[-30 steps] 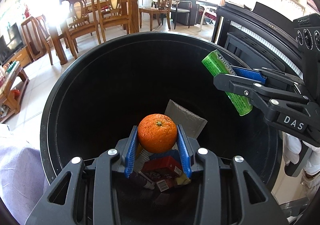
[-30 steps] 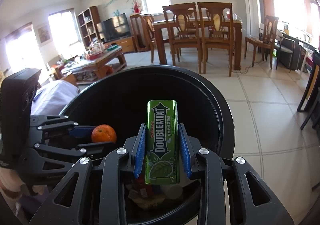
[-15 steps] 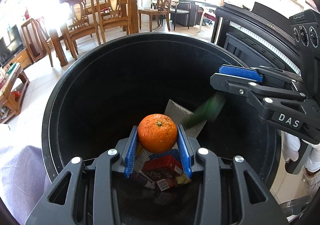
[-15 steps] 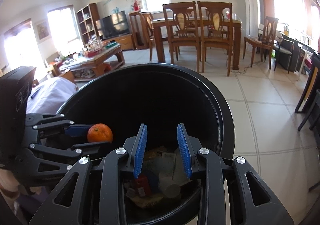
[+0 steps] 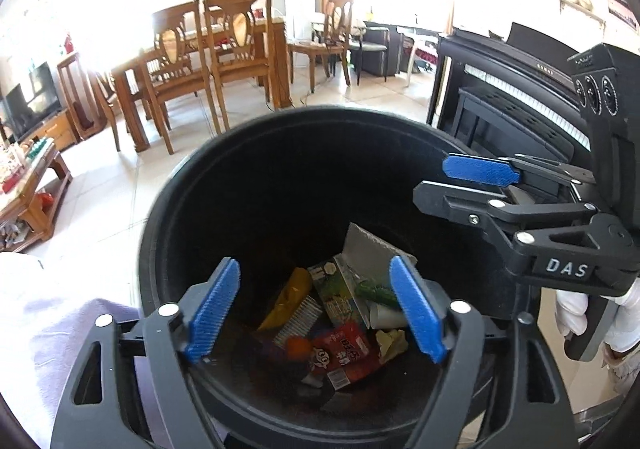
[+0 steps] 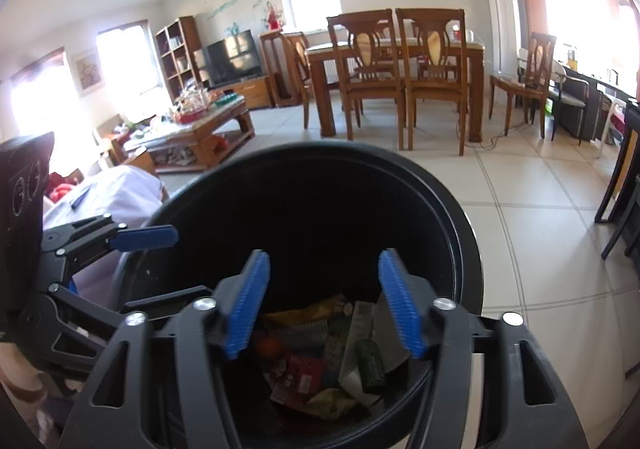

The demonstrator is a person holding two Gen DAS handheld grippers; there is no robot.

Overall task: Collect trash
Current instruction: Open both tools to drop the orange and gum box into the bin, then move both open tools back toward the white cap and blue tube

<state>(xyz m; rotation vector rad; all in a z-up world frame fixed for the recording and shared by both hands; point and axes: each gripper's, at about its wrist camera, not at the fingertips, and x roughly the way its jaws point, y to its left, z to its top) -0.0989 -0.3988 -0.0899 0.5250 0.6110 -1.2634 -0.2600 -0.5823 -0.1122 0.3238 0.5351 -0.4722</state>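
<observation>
Two grippers are hanging over the mouth of a black trash bin (image 5: 168,233), both tilting downward into it. Seen from its own wrist camera, the left gripper (image 5: 316,303) is pointing steeply into the bin, its jaws opening wide with blue ribbed pads (image 5: 214,303) splayed apart and nothing caught between them; only the litter far below is showing through the gap. The right gripper (image 6: 322,303) is reaching in over the bin's rim from the side by the black piano (image 5: 520,89), angling down less steeply, and its jaws are likewise opening with nothing between the pads. In the left view that right gripper is appearing side-on at the right edge, and a white-gloved hand (image 5: 576,309) is wrapping its handle. At the bottom of the bin the trash is lying in a loose heap: an orange (image 5: 298,347) resting beside a red snack wrapper (image 5: 346,353), a green gum pack (image 6: 370,365) lying across a pale carton, a yellow wrapper (image 5: 290,297), a grey foil pouch (image 5: 370,249) leaning against the wall, and a crumpled paper scrap (image 5: 390,341). Beyond the bin, a tiled floor (image 6: 540,229) is stretching toward a wooden dining table with chairs (image 6: 400,61), and a lavender cloth (image 5: 44,329) is lying just beside the bin's left side.
</observation>
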